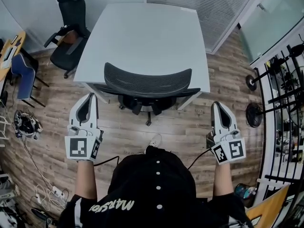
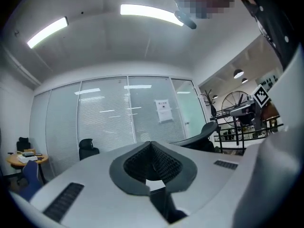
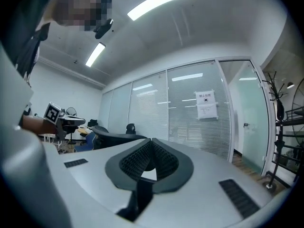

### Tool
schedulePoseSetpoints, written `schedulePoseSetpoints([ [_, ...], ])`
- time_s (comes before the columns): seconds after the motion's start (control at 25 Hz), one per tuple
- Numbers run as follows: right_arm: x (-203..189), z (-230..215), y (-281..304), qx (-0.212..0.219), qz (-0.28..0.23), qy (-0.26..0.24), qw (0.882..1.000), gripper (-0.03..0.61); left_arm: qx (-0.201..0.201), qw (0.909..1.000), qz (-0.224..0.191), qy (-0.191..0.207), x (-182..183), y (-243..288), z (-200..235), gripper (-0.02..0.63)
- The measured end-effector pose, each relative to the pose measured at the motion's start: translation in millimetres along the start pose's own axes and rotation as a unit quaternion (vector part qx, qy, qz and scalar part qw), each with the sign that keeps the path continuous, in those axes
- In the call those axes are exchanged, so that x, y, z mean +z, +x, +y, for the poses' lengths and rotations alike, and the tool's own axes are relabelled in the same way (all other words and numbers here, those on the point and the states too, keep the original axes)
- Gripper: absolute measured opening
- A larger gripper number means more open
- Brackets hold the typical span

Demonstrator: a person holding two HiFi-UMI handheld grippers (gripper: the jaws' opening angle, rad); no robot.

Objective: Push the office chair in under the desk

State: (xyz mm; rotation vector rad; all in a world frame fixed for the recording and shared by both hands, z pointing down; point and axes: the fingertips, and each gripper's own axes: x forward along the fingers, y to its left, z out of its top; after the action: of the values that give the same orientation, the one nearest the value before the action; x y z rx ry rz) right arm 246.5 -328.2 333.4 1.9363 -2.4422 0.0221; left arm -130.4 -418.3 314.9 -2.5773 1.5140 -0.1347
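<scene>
The left claw (image 1: 89,98) and the right claw (image 1: 217,106) are held level at about 10 and 2 o'clock of the person, each well apart from the office chair (image 1: 147,82). Both are pressed together with nothing between the jaws. That suits a pushing job, where a closed tip would do the work and no pinch is needed.

From how things lie, the push looks done. The chair sits at 12 o'clock with its seat tucked beneath the bench (image 1: 142,37) and its backrest just at the near edge. It is black, with a wide curved mesh backrest and dark armrests. Part of its base shows below on the wooden floor (image 1: 180,127).
</scene>
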Motion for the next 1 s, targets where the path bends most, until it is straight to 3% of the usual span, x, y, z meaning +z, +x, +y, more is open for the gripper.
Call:
schedulePoseSetpoints([
  [0.2, 14, -7, -12, -0.021, -0.031, 0.013, 0.999, 0.031, -0.02, 0.9995, -0.01, -0.021, 7, -9, -1, 0.017],
  [0.52, 25, -23, -30, -0.057, -0.062, 0.023, 0.996, 0.029, 0.034, 0.9973, -0.026, -0.059, 15, -23, 22, 0.017],
  [0.76, 22, -35, -30, -0.082, -0.058, 0.023, 0.995, 0.028, 0.067, 0.9961, -0.016, -0.055, 8, -25, 32, 0.017],
  [1.0, 20, -33, -23, -0.085, -0.055, 0.017, 0.995, 0.028, 0.075, 0.9959, -0.013, -0.049, 2, -22, 32, 0.017],
])
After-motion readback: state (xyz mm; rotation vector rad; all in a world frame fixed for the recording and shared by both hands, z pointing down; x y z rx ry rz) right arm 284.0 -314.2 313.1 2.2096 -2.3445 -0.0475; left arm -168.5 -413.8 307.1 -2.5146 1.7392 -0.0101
